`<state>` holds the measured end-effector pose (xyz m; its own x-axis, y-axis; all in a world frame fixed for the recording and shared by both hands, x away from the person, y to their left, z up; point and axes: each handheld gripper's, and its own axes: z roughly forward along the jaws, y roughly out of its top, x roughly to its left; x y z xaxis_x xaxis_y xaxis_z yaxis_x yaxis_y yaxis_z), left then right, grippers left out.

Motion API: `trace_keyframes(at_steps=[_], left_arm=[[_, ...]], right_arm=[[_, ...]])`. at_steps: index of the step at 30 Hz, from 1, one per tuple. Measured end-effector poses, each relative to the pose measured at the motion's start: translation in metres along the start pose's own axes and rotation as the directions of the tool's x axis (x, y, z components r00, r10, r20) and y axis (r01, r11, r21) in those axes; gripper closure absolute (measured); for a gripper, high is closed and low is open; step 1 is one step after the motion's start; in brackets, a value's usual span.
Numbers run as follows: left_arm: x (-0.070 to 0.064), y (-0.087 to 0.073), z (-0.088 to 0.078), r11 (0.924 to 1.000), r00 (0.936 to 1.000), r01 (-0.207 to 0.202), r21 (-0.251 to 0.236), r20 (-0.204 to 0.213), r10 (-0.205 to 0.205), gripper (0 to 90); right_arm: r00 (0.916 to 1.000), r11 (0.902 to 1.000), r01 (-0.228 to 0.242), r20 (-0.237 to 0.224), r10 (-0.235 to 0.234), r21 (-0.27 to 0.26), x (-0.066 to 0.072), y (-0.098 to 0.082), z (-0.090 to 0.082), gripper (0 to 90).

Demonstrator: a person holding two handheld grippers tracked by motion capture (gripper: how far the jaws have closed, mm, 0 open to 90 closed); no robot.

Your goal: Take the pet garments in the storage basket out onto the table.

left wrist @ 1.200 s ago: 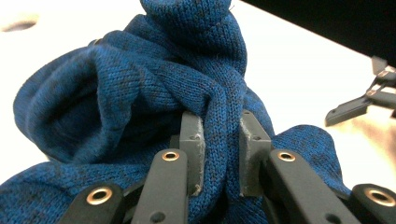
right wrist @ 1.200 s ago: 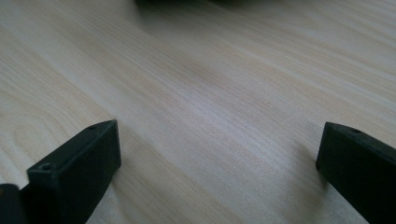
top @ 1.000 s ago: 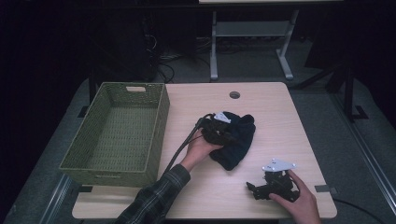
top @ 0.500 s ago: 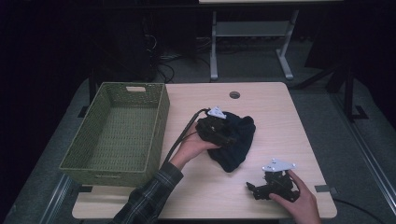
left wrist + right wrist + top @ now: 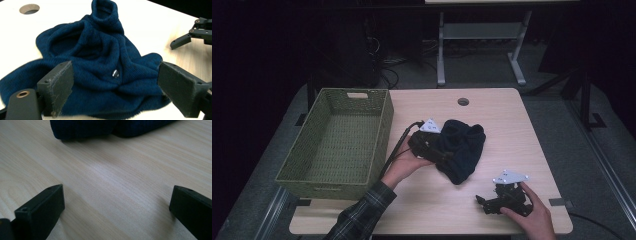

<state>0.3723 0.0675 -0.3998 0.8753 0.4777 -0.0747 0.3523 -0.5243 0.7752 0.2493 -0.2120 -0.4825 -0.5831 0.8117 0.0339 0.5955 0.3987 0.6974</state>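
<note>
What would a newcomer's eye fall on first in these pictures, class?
The crumpled dark blue knit garment lies mid-table, the darkest mass on the pale wood. Beside it, the left tool has just opened its jaws, which now stand wide before the cloth without pressing it. At the table's left sits a green woven basket, and the right tool rests open near the front edge.

High view: the left claw [image 5: 438, 151] has its tips hidden against the dark blue knit garment [image 5: 460, 148]. The person's right hand [image 5: 532, 215] is cut off by the bottom edge. Right gripper view: the garment [image 5: 112, 127] is cut off by the top edge, its form unreadable.
</note>
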Motion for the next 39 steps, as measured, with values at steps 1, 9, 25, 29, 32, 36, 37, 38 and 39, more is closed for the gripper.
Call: trace_keyframes(at_steps=[1,9,25,29,32,36,37,38,39], left_arm=[[-0.001,-0.003,-0.002,1.0000,1.0000,0.002,0.003,-0.002,-0.002,13.5],[-0.012,-0.020,-0.011,0.9998,0.9999,0.006,0.017,-0.011,-0.005,13.5],[-0.029,-0.065,-0.019,0.9957,0.9994,0.018,0.091,-0.032,-0.015,13.0],[-0.033,-0.075,-0.017,0.9940,0.9990,0.021,0.107,-0.041,-0.016,13.0],[-0.035,-0.085,-0.014,0.9911,0.9984,0.022,0.131,-0.054,-0.015,13.0],[-0.035,-0.095,-0.012,0.9874,0.9978,0.024,0.156,-0.065,-0.014,12.9],[-0.036,-0.096,-0.011,0.9876,0.9975,0.026,0.155,-0.069,-0.016,12.9],[-0.036,-0.098,-0.011,0.9874,0.9974,0.020,0.157,-0.071,-0.009,12.8],[-0.037,-0.099,-0.010,0.9868,0.9977,0.013,0.162,-0.068,-0.002,12.8]], right_arm=[[1.0000,1.0000,0.000,0.000,0.000,0.000,0.000,0.000,0.000,0.0],[1.0000,1.0000,0.002,0.000,-0.002,-0.001,0.000,0.000,0.000,0.0],[1.0000,1.0000,0.001,0.000,-0.001,0.000,0.000,0.000,0.000,0.0],[1.0000,1.0000,0.001,0.000,-0.001,0.000,0.000,0.000,0.000,0.0],[1.0000,1.0000,0.000,0.000,0.000,0.000,0.000,0.000,0.000,0.0],[1.0000,1.0000,0.000,0.000,0.000,0.000,0.000,0.000,0.000,0.0],[1.0000,1.0000,0.000,0.000,0.000,0.000,0.000,0.000,0.000,0.0],[1.0000,1.0000,0.000,0.000,0.000,0.000,0.000,0.000,0.000,0.0],[1.0000,1.0000,0.001,0.000,-0.001,0.000,0.000,0.000,0.000,0.0]])
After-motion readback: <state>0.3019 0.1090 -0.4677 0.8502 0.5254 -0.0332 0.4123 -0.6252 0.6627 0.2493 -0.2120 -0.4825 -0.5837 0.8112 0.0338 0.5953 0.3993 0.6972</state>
